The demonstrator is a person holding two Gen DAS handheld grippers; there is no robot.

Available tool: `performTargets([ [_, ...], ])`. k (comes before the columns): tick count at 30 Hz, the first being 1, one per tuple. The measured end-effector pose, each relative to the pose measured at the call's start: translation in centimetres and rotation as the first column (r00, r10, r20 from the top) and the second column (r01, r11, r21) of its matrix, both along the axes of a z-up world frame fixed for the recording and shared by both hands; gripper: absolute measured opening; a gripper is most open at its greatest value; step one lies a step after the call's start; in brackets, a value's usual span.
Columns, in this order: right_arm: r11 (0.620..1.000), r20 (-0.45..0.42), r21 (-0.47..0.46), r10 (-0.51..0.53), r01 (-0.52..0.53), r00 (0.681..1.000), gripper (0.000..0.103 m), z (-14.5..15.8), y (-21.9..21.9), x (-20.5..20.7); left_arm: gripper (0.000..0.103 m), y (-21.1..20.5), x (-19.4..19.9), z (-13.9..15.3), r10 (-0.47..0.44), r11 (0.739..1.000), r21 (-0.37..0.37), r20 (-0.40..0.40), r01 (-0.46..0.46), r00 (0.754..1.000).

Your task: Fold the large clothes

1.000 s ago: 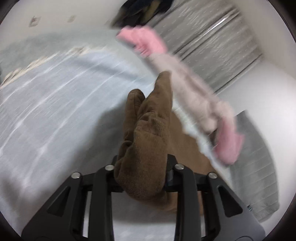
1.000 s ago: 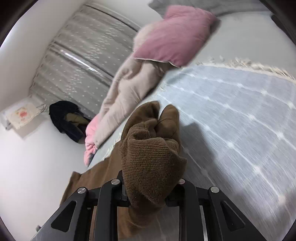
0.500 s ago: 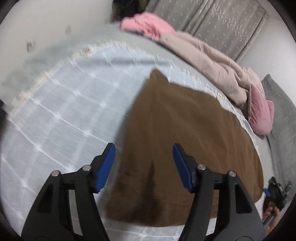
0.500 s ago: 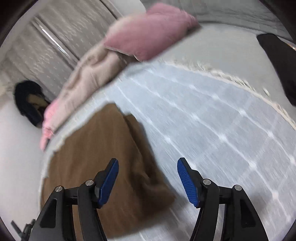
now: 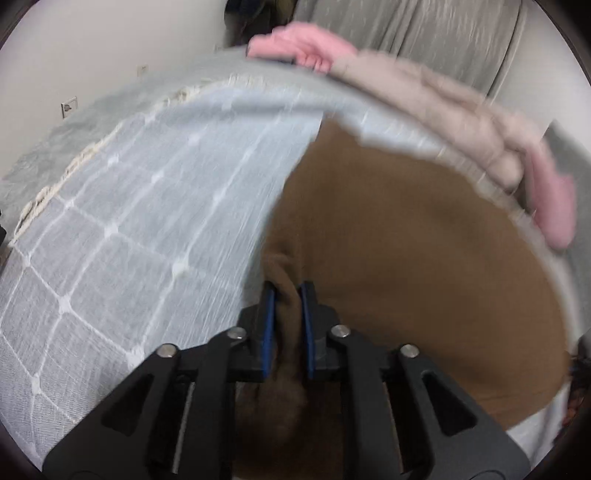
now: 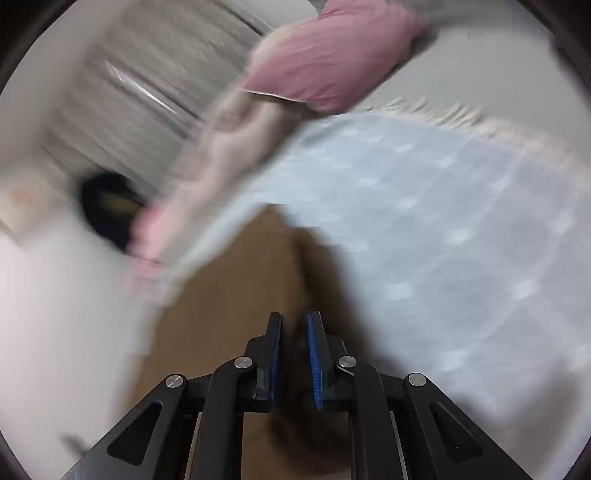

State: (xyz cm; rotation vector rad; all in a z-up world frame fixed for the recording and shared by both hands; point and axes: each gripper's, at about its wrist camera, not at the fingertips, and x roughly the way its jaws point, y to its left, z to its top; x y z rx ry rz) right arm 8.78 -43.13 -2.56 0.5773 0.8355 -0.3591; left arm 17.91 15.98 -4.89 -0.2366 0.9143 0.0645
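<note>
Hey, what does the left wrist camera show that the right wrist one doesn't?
Only the left wrist view shows the wall socket and a fold of the brown garment pinched between the left gripper fingers. Only the right wrist view shows the pink pillow, a dark pile on the floor and the right gripper, nearly shut; blur hides whether it holds cloth. Both show the garment, the checked blanket, the pink-beige quilt and the curtain.

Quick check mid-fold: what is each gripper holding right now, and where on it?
Left gripper pinches a bunched fold at the left edge of the brown garment. Right gripper looks nearly shut at its edge, but blur hides any grip.
</note>
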Motion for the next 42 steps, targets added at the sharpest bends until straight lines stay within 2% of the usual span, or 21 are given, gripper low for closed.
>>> performTargets([
  [1, 0.996, -0.073, -0.076, -0.044, 0.038, 0.996, 0.014, -0.6, -0.1, 0.0, 0.025, -0.6, -0.1, 0.6, 0.012, 0.998, 0.062, 0.006, -0.012, 1.0],
  [2, 0.997, -0.084, -0.052, -0.057, 0.053, 0.995, 0.015, -0.7, -0.5, -0.4, 0.027, -1.1, -0.4, 1.4, 0.023, 0.995, 0.1, 0.016, -0.025, 1.0],
  [4, 0.997, 0.003, 0.04, -0.061, 0.061, 0.998, 0.015, 0.7, -0.9, -1.4, 0.039, -1.8, -1.5, 3.8, 0.057, 0.989, 0.131, 0.07, -0.066, 0.996],
  [5, 0.998, 0.04, 0.028, -0.062, 0.061, 0.997, 0.017, 2.0, -0.6, -1.6, 0.043, -2.1, -2.2, 4.9, 0.058, 0.992, 0.109, 0.107, -0.069, 0.993],
  [6, 0.998, 0.081, -0.018, -0.053, 0.055, 0.995, 0.024, 3.6, 0.3, -1.9, 0.05, -2.2, -2.8, 5.6, 0.053, 0.994, 0.086, 0.136, -0.065, 0.989],
  [7, 0.996, 0.115, -0.076, -0.036, 0.045, 0.993, 0.04, 5.1, 1.4, -2.4, 0.052, -3.0, -3.7, 6.4, 0.037, 0.998, 0.05, 0.176, -0.047, 0.984],
  [9, 0.985, 0.163, -0.17, 0.018, 0.01, 0.986, 0.063, 6.9, 4.6, -2.6, 0.056, -5.1, -4.5, 6.8, -0.034, 0.999, 0.032, 0.201, 0.028, 0.979],
  [12, 0.957, 0.176, -0.26, 0.182, -0.133, 0.967, 0.065, 7.7, 10.5, -1.5, 0.071, -8.3, -4.7, 6.0, -0.145, 0.989, 0.034, 0.194, 0.141, 0.97],
  [14, 0.922, 0.136, -0.297, 0.299, -0.249, 0.945, 0.066, 7.0, 14.2, 0.6, 0.073, -10.1, -4.5, 4.5, -0.193, 0.981, 0.019, 0.157, 0.193, 0.969],
  [17, 0.875, 0.04, -0.315, 0.4, -0.369, 0.916, 0.066, 4.1, 17.6, 2.5, 0.074, -9.9, -3.3, 1.1, -0.167, 0.986, 0.023, 0.006, 0.167, 0.986],
  [18, 0.871, -0.032, -0.303, 0.396, -0.387, 0.918, 0.065, 2.4, 17.5, 3.3, 0.073, -9.1, -3.3, 0.4, -0.148, 0.989, 0.003, -0.01, 0.148, 0.989],
  [20, 0.905, -0.108, -0.251, 0.328, -0.344, 0.939, 0.065, -0.3, 14.9, 4.0, 0.068, -7.0, -4.1, 0.9, -0.113, 0.991, -0.066, 0.005, 0.113, 0.994],
  [21, 0.929, -0.102, -0.21, 0.288, -0.304, 0.952, 0.065, -0.8, 13.2, 3.9, 0.068, -6.3, -4.6, 1.7, -0.097, 0.993, -0.069, 0.004, 0.097, 0.995],
  [23, 0.951, -0.083, -0.174, 0.243, -0.254, 0.966, 0.065, 0.1, 11.1, 3.2, 0.069, -5.3, -5.9, 2.9, -0.088, 0.992, -0.085, 0.018, 0.09, 0.996],
  [24, 0.955, -0.066, -0.176, 0.23, -0.238, 0.971, 0.065, 1.0, 10.5, 2.6, 0.078, -4.7, -6.4, 3.3, -0.077, 0.992, -0.096, 0.004, 0.077, 0.997],
  [26, 0.956, -0.041, -0.174, 0.232, -0.236, 0.972, 0.066, 2.5, 10.3, 1.7, 0.083, -3.7, -7.5, 3.8, -0.06, 0.987, -0.149, -0.01, 0.058, 0.998],
  [30, 0.962, 0.038, -0.091, 0.262, -0.258, 0.964, 0.072, 4.2, 10.0, -0.3, 0.094, -1.8, -9.1, 4.0, -0.036, 0.96, -0.279, -0.051, 0.02, 0.998],
  [33, 0.96, 0.043, -0.059, 0.278, -0.275, 0.96, 0.074, 4.4, 10.5, -0.9, 0.099, -1.1, -10.0, 3.0, -0.011, 0.939, -0.344, -0.087, -0.019, 0.996],
  [36, 0.951, 0.04, -0.063, 0.305, -0.302, 0.952, 0.074, 4.7, 12.6, -1.2, 0.099, -0.1, -10.2, 1.4, -0.003, 0.892, -0.448, -0.124, -0.053, 0.992],
  [41, 0.941, 0.034, -0.06, 0.334, -0.332, 0.942, 0.074, 4.3, 14.9, -0.7, 0.099, 0.4, -9.9, -1.2, 0.034, 0.819, -0.56, -0.176, -0.129, 0.984],
  [42, 0.94, 0.032, -0.06, 0.339, -0.337, 0.94, 0.074, 4.2, 15.2, -0.5, 0.099, 0.2, -9.6, -1.8, 0.02, 0.791, -0.6, -0.168, -0.118, 0.986],
])
